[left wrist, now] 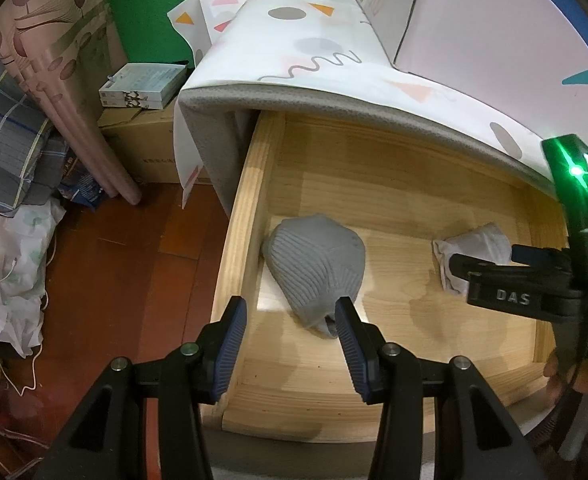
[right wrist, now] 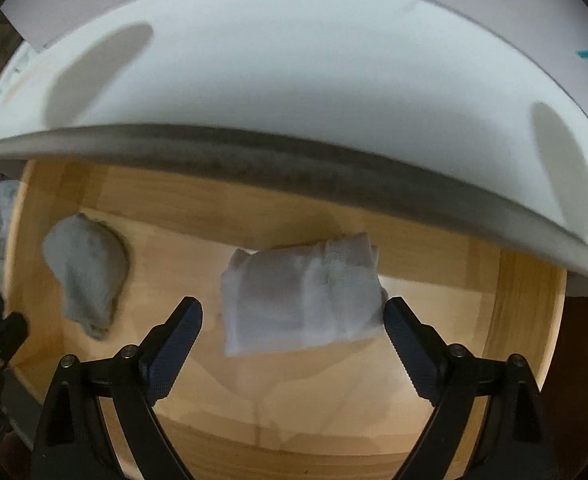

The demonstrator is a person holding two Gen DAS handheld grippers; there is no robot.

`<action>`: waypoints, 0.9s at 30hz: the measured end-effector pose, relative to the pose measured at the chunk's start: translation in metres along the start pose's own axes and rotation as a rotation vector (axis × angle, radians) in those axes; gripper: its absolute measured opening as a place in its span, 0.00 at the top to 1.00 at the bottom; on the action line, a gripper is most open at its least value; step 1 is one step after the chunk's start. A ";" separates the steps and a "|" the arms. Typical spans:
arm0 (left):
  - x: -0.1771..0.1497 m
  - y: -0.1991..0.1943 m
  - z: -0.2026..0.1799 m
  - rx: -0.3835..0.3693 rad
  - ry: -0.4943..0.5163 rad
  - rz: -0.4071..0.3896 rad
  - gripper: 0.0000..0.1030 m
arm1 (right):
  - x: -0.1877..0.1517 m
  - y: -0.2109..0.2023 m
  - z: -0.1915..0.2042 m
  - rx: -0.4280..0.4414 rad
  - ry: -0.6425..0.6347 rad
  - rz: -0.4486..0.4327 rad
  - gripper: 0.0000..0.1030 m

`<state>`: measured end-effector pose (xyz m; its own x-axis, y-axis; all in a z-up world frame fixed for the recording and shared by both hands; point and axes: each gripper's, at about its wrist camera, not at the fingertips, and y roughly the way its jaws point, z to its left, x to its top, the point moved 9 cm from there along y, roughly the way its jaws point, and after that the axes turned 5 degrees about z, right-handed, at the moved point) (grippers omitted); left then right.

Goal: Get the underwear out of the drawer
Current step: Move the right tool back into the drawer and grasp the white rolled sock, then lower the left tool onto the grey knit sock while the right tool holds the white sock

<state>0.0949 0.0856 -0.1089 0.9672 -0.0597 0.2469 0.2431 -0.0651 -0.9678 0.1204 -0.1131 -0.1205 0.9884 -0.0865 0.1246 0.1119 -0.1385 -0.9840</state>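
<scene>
Grey underwear (left wrist: 315, 268) and white underwear (right wrist: 301, 296) in drawer (left wrist: 250, 208), left gripper (left wrist: 292, 320), right gripper (right wrist: 294, 320) (both agape).

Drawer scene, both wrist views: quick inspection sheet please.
Surface: wooden drawer pulled open under a top covered with patterned cloth.
Job's things: grey ribbed underwear at the drawer's left; white folded underwear toward its right. Both lie on the drawer floor.
Clutter: white box on the top; boxed packs on a carton; bedding on the floor.
Grippers: left hand-held gripper open, at the grey piece; right hand-held gripper open, flanking the white piece.
Cables: thin white cord on the floor, left.
Surroundings: green wall, reddish wood floor.
</scene>
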 end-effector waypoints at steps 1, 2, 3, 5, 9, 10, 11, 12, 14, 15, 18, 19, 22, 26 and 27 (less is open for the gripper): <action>0.000 0.000 0.000 -0.001 -0.001 0.002 0.54 | 0.001 0.003 0.001 -0.007 -0.007 0.004 0.12; 0.000 0.000 -0.001 -0.002 -0.002 0.002 0.54 | 0.002 0.005 -0.002 -0.017 -0.008 0.006 0.12; 0.000 0.000 -0.001 -0.002 -0.003 0.002 0.54 | 0.004 0.007 -0.002 -0.030 -0.013 0.007 0.12; -0.001 0.000 -0.002 -0.002 -0.001 0.003 0.54 | 0.008 0.011 -0.002 -0.044 -0.018 0.003 0.12; -0.001 0.001 -0.001 -0.003 -0.002 0.006 0.54 | 0.010 0.020 -0.002 -0.050 -0.028 0.020 0.12; -0.001 0.001 -0.001 -0.003 -0.004 0.007 0.54 | 0.011 0.022 -0.003 -0.051 -0.026 0.026 0.12; -0.001 0.001 -0.001 -0.002 -0.004 0.007 0.54 | 0.012 0.022 0.000 -0.047 -0.025 0.025 0.12; -0.001 0.001 -0.001 -0.003 -0.003 0.009 0.54 | 0.013 0.021 0.001 -0.039 -0.025 0.024 0.12; -0.001 0.002 -0.001 0.001 0.001 0.012 0.54 | 0.012 0.021 0.001 -0.025 -0.024 0.031 0.13; 0.000 0.002 -0.001 0.001 0.001 0.011 0.54 | 0.010 0.021 0.000 -0.011 -0.008 0.035 0.15; -0.001 0.002 -0.001 0.001 -0.002 0.012 0.54 | 0.006 0.020 -0.003 0.009 0.007 0.043 0.19; -0.001 0.003 -0.002 0.002 -0.002 0.013 0.54 | 0.003 0.020 -0.003 0.023 0.009 0.052 0.20; 0.000 0.003 -0.002 0.003 -0.002 0.014 0.54 | -0.005 0.020 -0.007 0.023 0.016 0.085 0.21; 0.000 0.003 -0.002 0.006 -0.001 0.015 0.54 | -0.015 0.019 -0.017 0.017 0.034 0.128 0.22; 0.000 0.004 -0.001 0.007 -0.002 0.017 0.54 | -0.011 0.019 -0.015 0.008 0.029 0.135 0.22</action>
<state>0.0954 0.0839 -0.1124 0.9713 -0.0591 0.2306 0.2273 -0.0570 -0.9721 0.1098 -0.1299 -0.1388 0.9911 -0.1328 -0.0059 -0.0214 -0.1156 -0.9931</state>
